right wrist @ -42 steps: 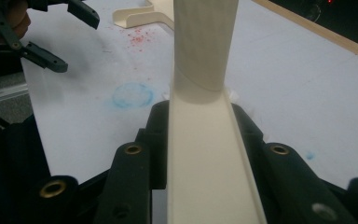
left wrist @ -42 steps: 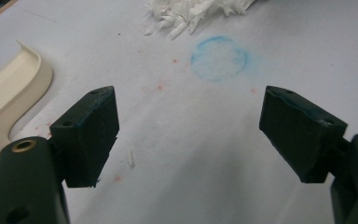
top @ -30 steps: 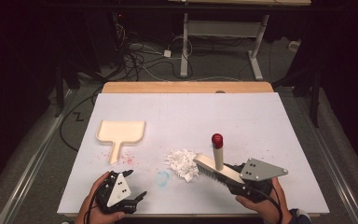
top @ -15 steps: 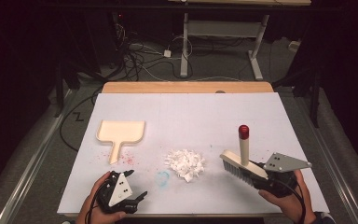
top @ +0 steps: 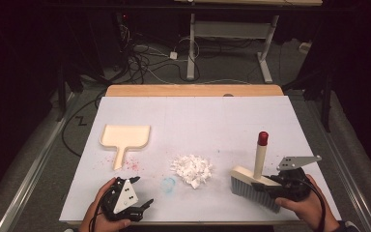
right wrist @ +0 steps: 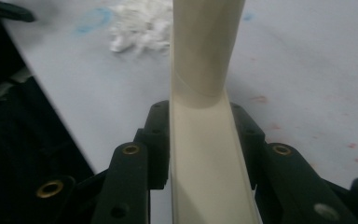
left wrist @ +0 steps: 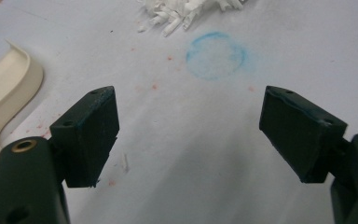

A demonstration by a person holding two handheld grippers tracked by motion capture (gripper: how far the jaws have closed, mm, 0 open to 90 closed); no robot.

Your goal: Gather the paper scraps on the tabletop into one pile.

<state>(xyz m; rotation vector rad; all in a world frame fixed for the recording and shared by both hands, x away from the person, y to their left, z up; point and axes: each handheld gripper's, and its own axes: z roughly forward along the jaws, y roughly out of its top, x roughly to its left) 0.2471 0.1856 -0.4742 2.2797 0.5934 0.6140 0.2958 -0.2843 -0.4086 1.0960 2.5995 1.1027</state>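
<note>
The right gripper [top: 270, 186] squeezes the brush [top: 253, 181] (bristles down); next, the open left gripper [top: 142, 195] needs the dustpan [top: 125, 137].

Left hand [top: 101, 210] at near edge of tabletop [top: 198, 121], holding left gripper [top: 142, 193] low, jaws spread wide, nothing between. Right hand [top: 309, 210] at near right edge, right gripper [top: 265, 186] pointing left, jaws clamped on brush [top: 256, 186], just loosened slightly.

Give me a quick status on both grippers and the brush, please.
Right gripper shut on brush, bristles down. Left gripper open, nothing between its jaws. Paper scraps piled mid-table, dustpan far left. Nothing between brush and scraps.
</note>
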